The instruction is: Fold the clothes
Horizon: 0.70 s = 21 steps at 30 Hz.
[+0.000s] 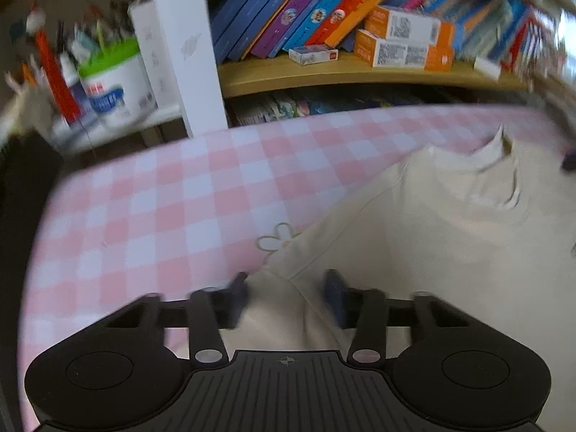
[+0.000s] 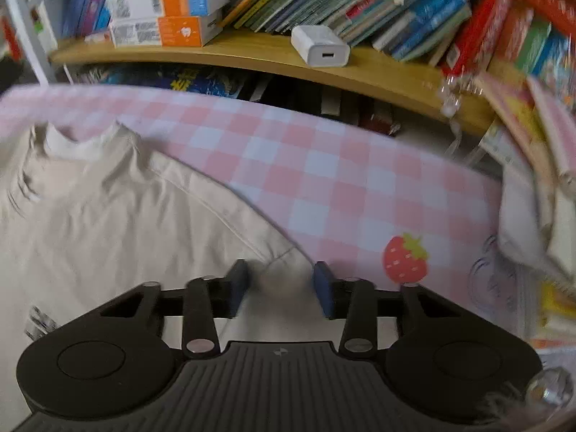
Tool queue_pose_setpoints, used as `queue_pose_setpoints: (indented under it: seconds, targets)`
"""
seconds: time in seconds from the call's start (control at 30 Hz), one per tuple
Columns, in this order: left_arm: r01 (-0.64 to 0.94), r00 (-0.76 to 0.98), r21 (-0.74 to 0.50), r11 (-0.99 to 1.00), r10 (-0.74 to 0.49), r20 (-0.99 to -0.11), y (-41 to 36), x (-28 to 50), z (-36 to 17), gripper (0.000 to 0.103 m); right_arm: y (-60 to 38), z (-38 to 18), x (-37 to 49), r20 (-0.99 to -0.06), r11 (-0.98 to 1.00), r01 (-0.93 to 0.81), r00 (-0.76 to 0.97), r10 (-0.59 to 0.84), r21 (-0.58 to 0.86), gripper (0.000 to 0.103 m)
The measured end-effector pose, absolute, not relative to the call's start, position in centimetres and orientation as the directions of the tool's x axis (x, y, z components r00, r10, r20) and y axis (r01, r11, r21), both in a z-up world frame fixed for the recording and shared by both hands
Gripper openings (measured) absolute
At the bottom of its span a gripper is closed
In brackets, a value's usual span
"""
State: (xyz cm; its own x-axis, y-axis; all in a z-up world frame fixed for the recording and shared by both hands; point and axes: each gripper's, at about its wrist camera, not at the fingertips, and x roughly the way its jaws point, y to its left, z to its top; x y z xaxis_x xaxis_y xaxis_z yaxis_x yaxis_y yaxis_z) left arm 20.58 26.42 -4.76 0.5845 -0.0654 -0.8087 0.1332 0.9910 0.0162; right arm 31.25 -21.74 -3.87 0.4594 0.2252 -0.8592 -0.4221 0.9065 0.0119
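Note:
A cream shirt [image 1: 424, 237] lies spread on a pink-and-white checked tablecloth [image 1: 172, 194], neckline toward the far edge. My left gripper [image 1: 286, 288] is open, its fingers straddling the shirt's left sleeve edge. In the right wrist view the same shirt [image 2: 108, 216] fills the left side, on the same cloth [image 2: 342, 180]. My right gripper [image 2: 280, 280] is open, its fingers on either side of the shirt's right sleeve tip. Whether the pads touch the fabric I cannot tell.
A wooden bookshelf [image 1: 342, 72] packed with books runs behind the table. Orange boxes [image 1: 403, 41] and a white charger [image 2: 320, 46] sit on it. A green-lidded tub [image 1: 111, 79] stands far left. A pile of cloth and papers [image 2: 532, 216] crowds the right edge.

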Motion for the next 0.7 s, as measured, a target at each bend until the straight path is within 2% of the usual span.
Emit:
queue_pose_setpoints:
  seconds: [0.03, 0.1, 0.33, 0.7]
  targets:
    - [0.122, 0.581, -0.001, 0.993, -0.072, -0.811, 26.6, 20.8, -4.7, 0.012, -21.6, -3.8, 31.4, -0.863, 0.909, -0.416, 0.453, 0.224, 0.017, 0.026]
    - [0.098, 0.564, -0.025, 0.995, -0.076, -0.822, 26.5, 21.3, -4.6, 0.007, -21.3, -3.7, 31.5, -0.871, 0.908, -0.418, 0.438, 0.224, 0.024, 0.009]
    - [0.038, 0.587, 0.022, 0.999, -0.004, -0.81, 26.4, 22.7, -4.7, 0.007, -19.7, -3.9, 31.7, -0.85, 0.907, -0.407, 0.51, 0.132, -0.104, 0.004]
    - [0.014, 0.601, 0.046, 0.999, 0.028, -0.799, 27.6, 29.7, -4.6, 0.007, -18.7, -4.1, 38.0, -0.835, 0.929, -0.357, 0.538, 0.118, -0.099, 0.004]
